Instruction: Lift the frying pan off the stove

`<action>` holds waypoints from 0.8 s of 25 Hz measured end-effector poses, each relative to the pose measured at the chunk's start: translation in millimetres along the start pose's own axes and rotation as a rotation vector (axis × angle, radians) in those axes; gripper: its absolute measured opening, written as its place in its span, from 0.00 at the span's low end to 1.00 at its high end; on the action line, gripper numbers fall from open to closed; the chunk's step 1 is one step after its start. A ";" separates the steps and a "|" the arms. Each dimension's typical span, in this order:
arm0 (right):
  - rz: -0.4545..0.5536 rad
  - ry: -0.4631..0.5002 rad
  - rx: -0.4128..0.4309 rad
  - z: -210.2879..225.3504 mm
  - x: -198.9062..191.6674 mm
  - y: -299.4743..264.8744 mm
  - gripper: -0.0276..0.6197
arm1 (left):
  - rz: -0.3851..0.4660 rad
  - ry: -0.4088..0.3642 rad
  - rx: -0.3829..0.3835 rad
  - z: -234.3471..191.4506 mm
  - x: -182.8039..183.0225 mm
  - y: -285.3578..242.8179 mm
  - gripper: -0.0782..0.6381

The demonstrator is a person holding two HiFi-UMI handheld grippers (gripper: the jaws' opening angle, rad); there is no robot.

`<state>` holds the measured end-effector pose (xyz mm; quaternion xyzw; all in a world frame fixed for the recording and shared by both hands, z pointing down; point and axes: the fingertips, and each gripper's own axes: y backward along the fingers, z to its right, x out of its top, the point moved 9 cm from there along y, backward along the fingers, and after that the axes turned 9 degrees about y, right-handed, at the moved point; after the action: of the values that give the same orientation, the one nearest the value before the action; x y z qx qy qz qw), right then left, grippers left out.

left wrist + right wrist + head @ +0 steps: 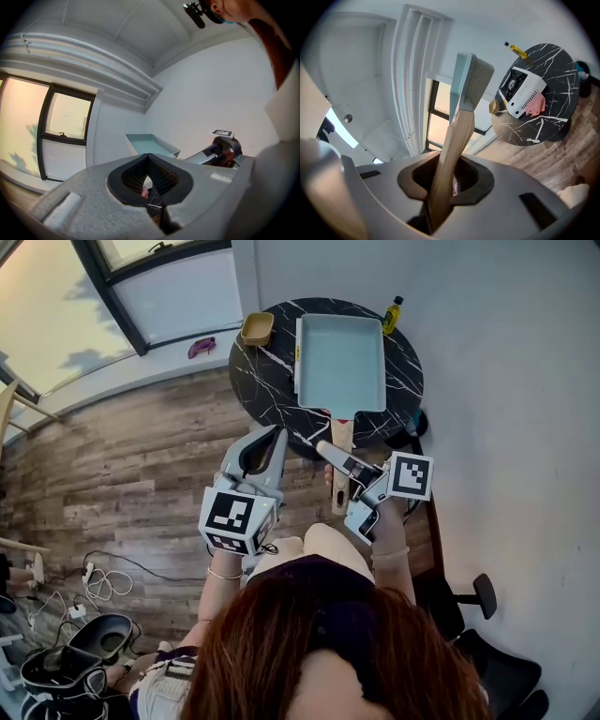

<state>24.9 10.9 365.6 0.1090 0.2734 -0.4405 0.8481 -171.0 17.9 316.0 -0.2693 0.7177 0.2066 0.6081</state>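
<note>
A rectangular light-blue frying pan (339,362) with a wooden handle (341,465) hangs over the round black marble table (255,381). My right gripper (337,461) is shut on that handle. In the right gripper view the handle (449,154) runs up between the jaws to the pan (461,86), seen edge-on. The white portable stove (524,91) stands on the table (548,126), apart from the pan; the head view hides it under the pan. My left gripper (272,435) hovers left of the handle, shut and holding nothing. Its own view shows the pan (150,143) beyond its jaws.
A tan bowl (257,328) and a yellow bottle (392,315) stand at the table's far edge. A pink cloth (536,104) lies by the stove. A white wall runs along the right, a black chair (473,601) stands near it, and cables (103,582) lie on the floor.
</note>
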 end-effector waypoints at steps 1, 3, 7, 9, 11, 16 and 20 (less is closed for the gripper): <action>0.000 -0.001 0.003 -0.5 0.7 -0.6 0.17 | 0.001 0.003 0.001 -0.8 0.2 -1.4 0.13; 0.001 -0.004 0.011 -1.8 1.8 -1.8 0.17 | 0.003 0.005 0.004 -2.3 1.7 -3.5 0.13; -0.004 0.003 0.011 -7.0 -0.6 0.5 0.17 | 0.005 0.001 0.014 -1.3 3.0 -1.4 0.13; -0.009 0.006 0.013 -7.1 0.3 0.0 0.17 | 0.003 0.005 0.021 -2.9 2.4 -2.7 0.13; -0.015 0.007 0.014 -6.0 1.4 -1.0 0.17 | 0.000 0.008 0.028 -5.0 1.4 -5.2 0.13; -0.019 0.003 0.040 -12.5 -8.8 10.6 0.17 | 0.000 0.006 0.029 7.8 -1.0 3.5 0.13; -0.026 0.007 0.050 -18.2 -17.9 27.8 0.17 | 0.000 -0.003 0.027 28.0 -3.7 11.1 0.13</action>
<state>32.4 47.3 359.0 0.1279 0.2667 -0.4577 0.8385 -156.3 44.5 314.4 -0.2608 0.7193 0.1975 0.6128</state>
